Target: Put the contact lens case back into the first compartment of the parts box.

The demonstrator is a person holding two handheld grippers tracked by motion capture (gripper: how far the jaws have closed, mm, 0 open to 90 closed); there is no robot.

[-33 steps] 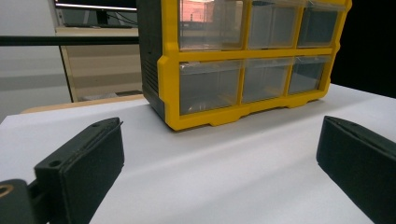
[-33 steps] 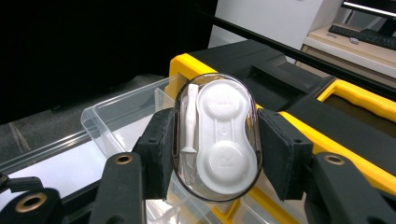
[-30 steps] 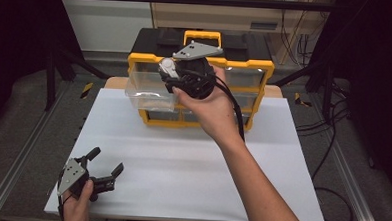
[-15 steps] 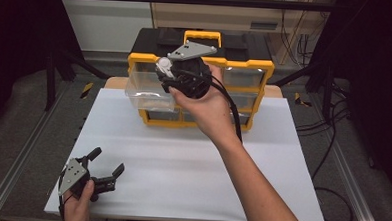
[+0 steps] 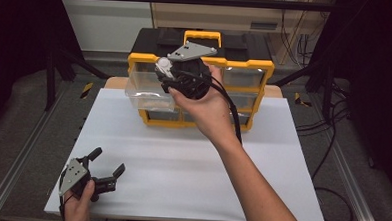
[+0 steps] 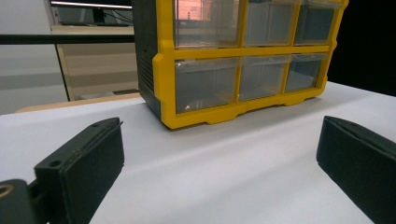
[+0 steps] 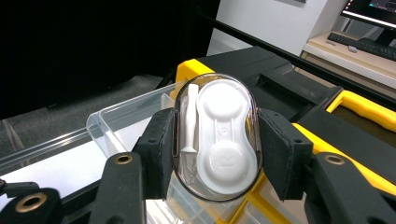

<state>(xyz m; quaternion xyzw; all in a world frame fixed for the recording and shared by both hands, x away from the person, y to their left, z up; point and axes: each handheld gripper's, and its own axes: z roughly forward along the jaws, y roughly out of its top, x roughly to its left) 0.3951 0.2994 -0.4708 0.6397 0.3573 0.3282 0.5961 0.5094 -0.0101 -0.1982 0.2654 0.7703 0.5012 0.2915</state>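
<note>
Tilting slightly since a second ago, right gripper (image 7: 215, 140) pinching clear lens case (image 7: 216, 135) above pulled-out drawer (image 5: 147, 91) of yellow organizer (image 5: 246, 67), left gripper (image 5: 104, 169) resting spread on white table (image 5: 182, 160), risking smooth case slipping and missing drawer.

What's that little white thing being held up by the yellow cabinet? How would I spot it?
Find the yellow drawer cabinet at the table's far edge. Above its pulled-out clear drawer, the right gripper clamps a contact lens case: a white double-cup case in a clear oval shell.
</note>
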